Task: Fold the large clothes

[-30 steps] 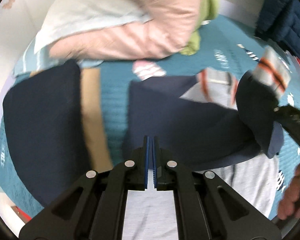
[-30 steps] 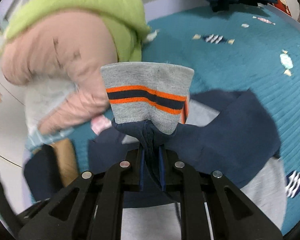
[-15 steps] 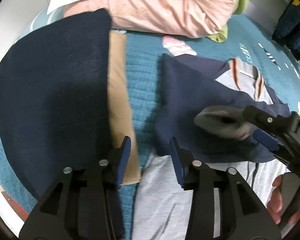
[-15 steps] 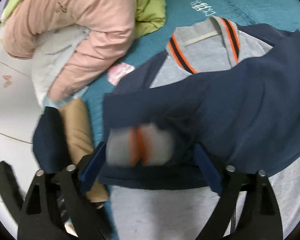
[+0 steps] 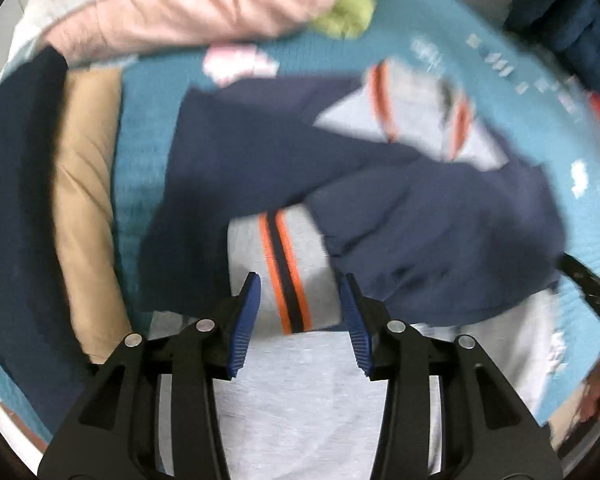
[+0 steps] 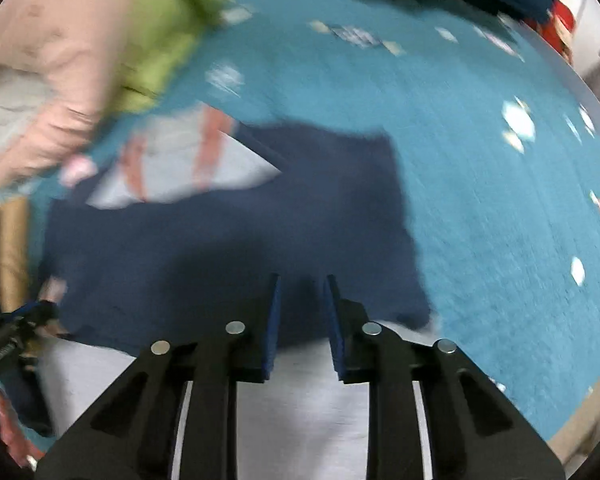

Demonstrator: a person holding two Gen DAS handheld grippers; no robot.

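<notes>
While both wrist views were blurred by motion, the main facts could be read. The jacket (image 5: 259,152), navy and grey with an orange-striped collar, lay on the teal bedspread (image 5: 452,60) with both navy sleeves folded across its grey front. The striped grey cuff (image 5: 283,272) of one sleeve lay on the grey body, seen between the fingers of the left gripper (image 5: 300,316). That gripper's jaws stood moderately apart and pointed steeply down; its blue pads did not press on the cuff.

The right gripper (image 6: 302,322) was over the navy sleeve (image 6: 227,240) near the grey hem. Its jaws had just been closing and stood narrowly apart, a gap plainly visible between the pads, with no cloth pinched between them.

A pink padded garment (image 5: 187,12) and a green garment (image 5: 348,16) lay heaped beyond the collar. A tan folded garment (image 5: 83,208) lay beside the jacket's left edge, and a dark navy garment (image 5: 15,200) lay next to it.
</notes>
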